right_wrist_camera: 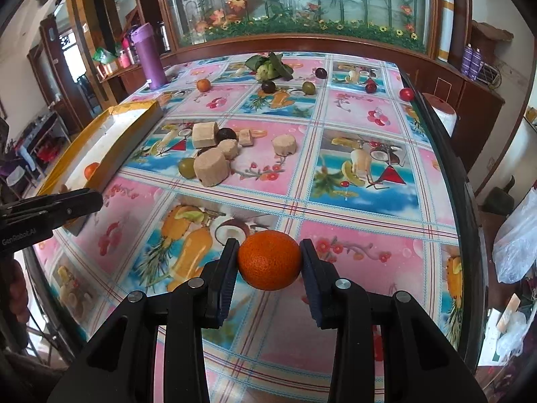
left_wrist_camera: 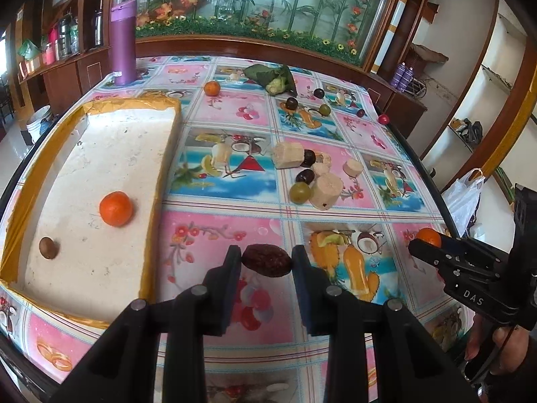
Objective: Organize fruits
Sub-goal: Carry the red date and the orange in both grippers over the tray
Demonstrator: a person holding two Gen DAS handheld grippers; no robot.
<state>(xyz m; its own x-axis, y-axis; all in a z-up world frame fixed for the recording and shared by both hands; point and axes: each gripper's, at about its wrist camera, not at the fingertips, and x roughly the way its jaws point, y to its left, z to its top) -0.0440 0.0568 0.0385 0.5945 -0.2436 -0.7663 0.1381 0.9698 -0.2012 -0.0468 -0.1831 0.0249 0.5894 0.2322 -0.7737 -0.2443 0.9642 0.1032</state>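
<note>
While both grippers are loaded, the carry step of the sorting is judged to be in hand. The left gripper (left_wrist_camera: 266, 262) is clamped on a dark brown, wrinkled oval fruit (left_wrist_camera: 266, 261), held clear above the fruit-print plastic tablecloth (left_wrist_camera: 235, 174). The right gripper (right_wrist_camera: 269, 260) is clamped on a round orange mandarin (right_wrist_camera: 269, 259), its pads pressing both sides, likewise held above the cloth.

The shallow white foam tray with yellow tape along its rim (left_wrist_camera: 100, 154) lies to the left of the left gripper. It already holds a second orange mandarin (left_wrist_camera: 115, 209) and a small brown round fruit (left_wrist_camera: 49, 248), well apart from each other.

Loose items remain on the cloth: a green grape-like fruit (left_wrist_camera: 299, 192) touching pale beige cut chunks (left_wrist_camera: 326, 190), dark plum-like fruits (left_wrist_camera: 304, 176) among them, and further small fruits near the far edge.

The next move, as judged, calls for bringing each held fruit over bare tray floor, lowering it clear of the taped rim and the fruits already there, then parting the jaws. The mandarin may roll once released.
</note>
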